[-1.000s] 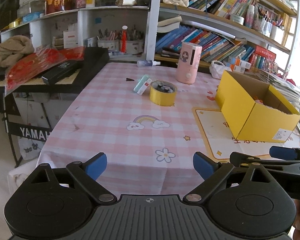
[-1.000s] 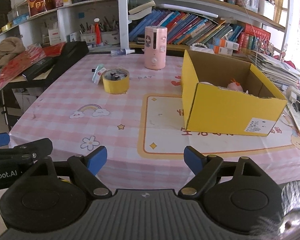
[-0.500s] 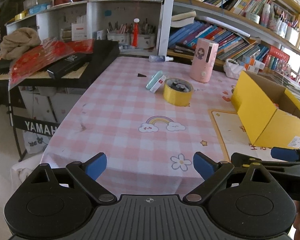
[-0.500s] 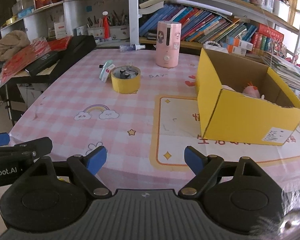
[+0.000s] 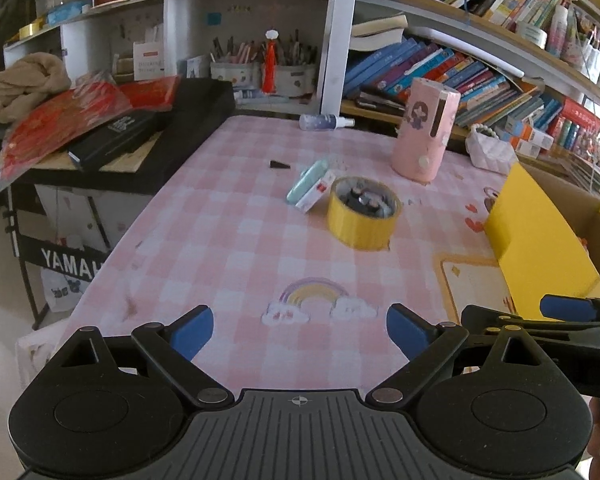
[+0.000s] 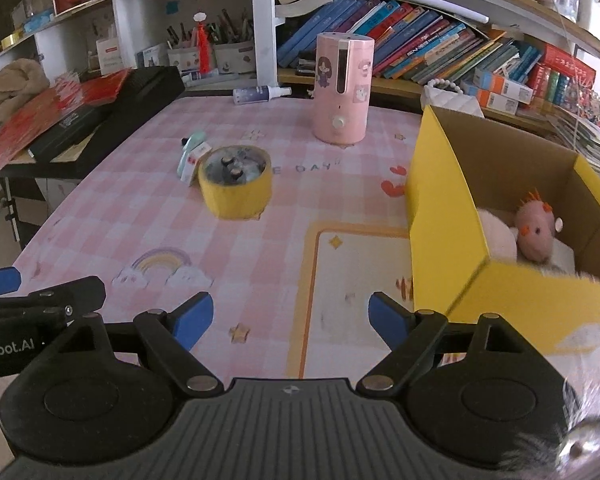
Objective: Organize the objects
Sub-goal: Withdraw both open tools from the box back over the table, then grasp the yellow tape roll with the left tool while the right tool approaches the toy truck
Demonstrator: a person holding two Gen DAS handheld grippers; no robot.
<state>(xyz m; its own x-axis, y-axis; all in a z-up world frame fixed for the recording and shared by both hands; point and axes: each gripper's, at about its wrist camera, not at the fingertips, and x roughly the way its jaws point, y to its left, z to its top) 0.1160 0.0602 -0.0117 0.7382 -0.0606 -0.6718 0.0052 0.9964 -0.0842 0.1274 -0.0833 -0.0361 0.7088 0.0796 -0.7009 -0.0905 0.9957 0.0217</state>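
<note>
Both my left gripper (image 5: 299, 331) and right gripper (image 6: 291, 319) hang wide open and empty — the yellow tape roll (image 6: 236, 187), left of the yellow cardboard box (image 6: 452, 216), waits loose on the tablecloth — presumably bound for that box.

A desk (image 6: 100, 208) in pink checked cloth carries a yellow tape roll (image 6: 236, 188), small packets (image 6: 191, 156) beside it, a pink canister (image 6: 342, 88), a spray bottle (image 6: 260, 94) and an open yellow box (image 6: 448, 216).
</note>
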